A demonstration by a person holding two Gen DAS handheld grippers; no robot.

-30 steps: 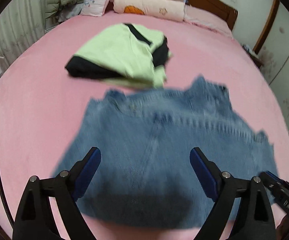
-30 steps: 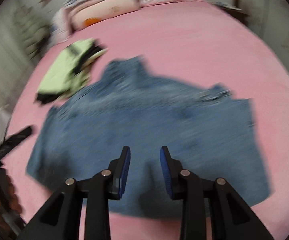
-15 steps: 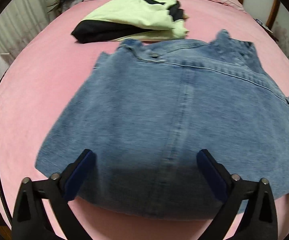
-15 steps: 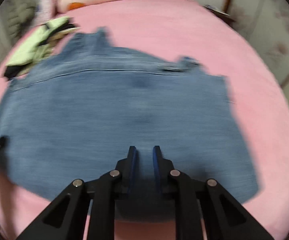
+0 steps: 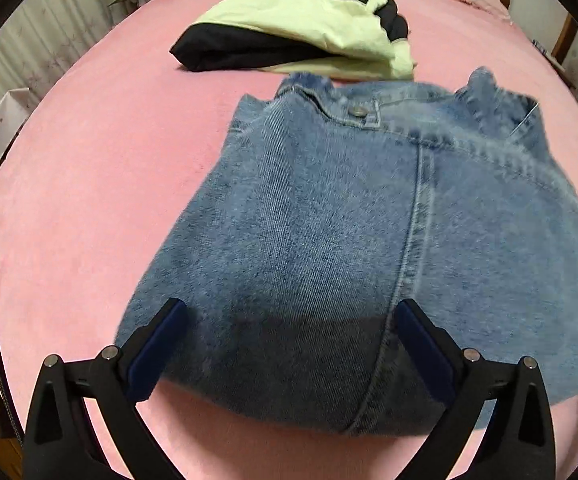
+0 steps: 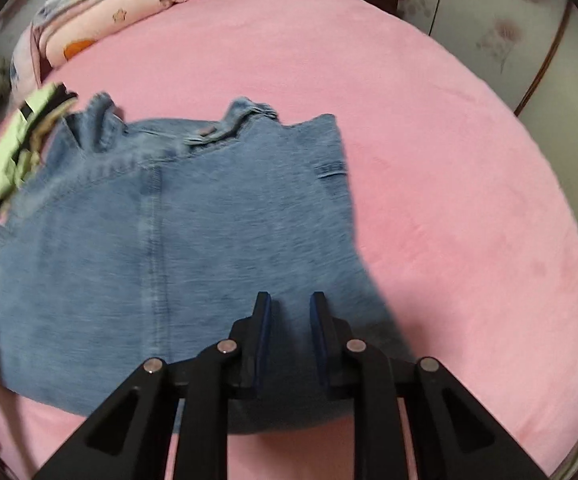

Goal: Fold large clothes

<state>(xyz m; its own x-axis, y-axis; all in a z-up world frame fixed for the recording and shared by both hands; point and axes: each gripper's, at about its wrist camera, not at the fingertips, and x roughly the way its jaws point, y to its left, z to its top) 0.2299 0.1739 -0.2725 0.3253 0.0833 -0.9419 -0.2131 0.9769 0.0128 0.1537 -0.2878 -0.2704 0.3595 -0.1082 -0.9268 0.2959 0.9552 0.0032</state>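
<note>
On the pink bed (image 5: pixel 89 184) lie two garments: one blue denim jacket (image 5: pixel 369 220), folded into a broad flat piece, and one folded green and black garment (image 5: pixel 297 28) just beyond its collar end, touching or nearly so. At the head of the bed sits one stack of pink bedding (image 6: pixel 101 12). Two grippers hang over the jacket's near edge. The left gripper (image 5: pixel 289 336) has its jaws spread as wide as they go, above the denim near a long seam, gripping nothing. The right gripper (image 6: pixel 289 320) has its jaws close together and opening slightly, over the jacket's near right corner, with no cloth pinched between them.
</note>
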